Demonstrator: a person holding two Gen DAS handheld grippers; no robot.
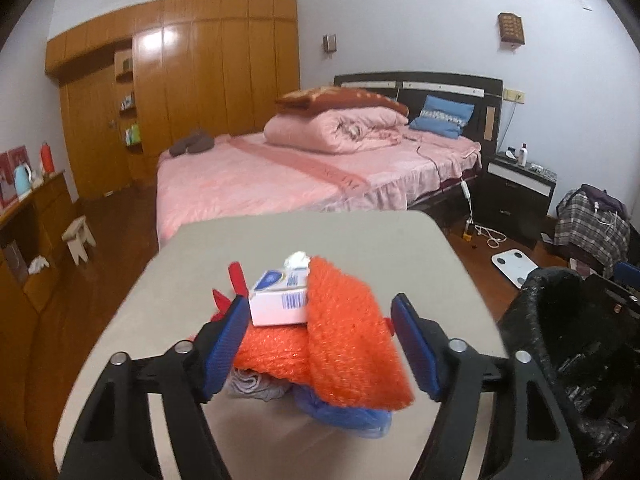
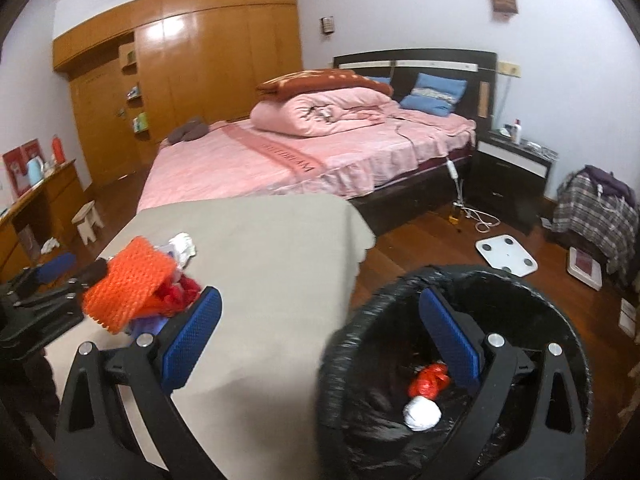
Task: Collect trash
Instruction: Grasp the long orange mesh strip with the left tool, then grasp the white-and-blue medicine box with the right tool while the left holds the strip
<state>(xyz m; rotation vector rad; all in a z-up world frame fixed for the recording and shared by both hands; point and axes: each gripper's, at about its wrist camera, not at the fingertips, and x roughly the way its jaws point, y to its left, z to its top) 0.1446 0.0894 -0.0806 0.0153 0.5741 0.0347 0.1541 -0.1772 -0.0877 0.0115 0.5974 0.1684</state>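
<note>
A pile of trash lies on the beige table point(image 1: 320, 240): an orange foam net point(image 1: 352, 344), a small white-and-blue box point(image 1: 280, 300), a crumpled white tissue point(image 1: 298, 258), red plastic scraps point(image 1: 236, 276) and a blue bag point(image 1: 352, 416). My left gripper point(image 1: 320, 348) is open, its blue pads on either side of the pile. My right gripper point(image 2: 320, 340) is open and empty, above the table's right edge and the black-lined trash bin point(image 2: 400, 292). The bin holds a red bag point(image 2: 430, 378) and a white wad point(image 2: 422, 412). The pile point(image 2: 132, 284) and left gripper point(image 2: 52, 284) show at left in the right wrist view.
The bin point(image 1: 568, 344) stands on the wooden floor right of the table. Behind is a pink bed point(image 1: 300, 172), a dark nightstand point(image 1: 516, 192), a white scale point(image 2: 506, 254), a small stool point(image 1: 78, 240) and a wooden wardrobe point(image 1: 192, 72).
</note>
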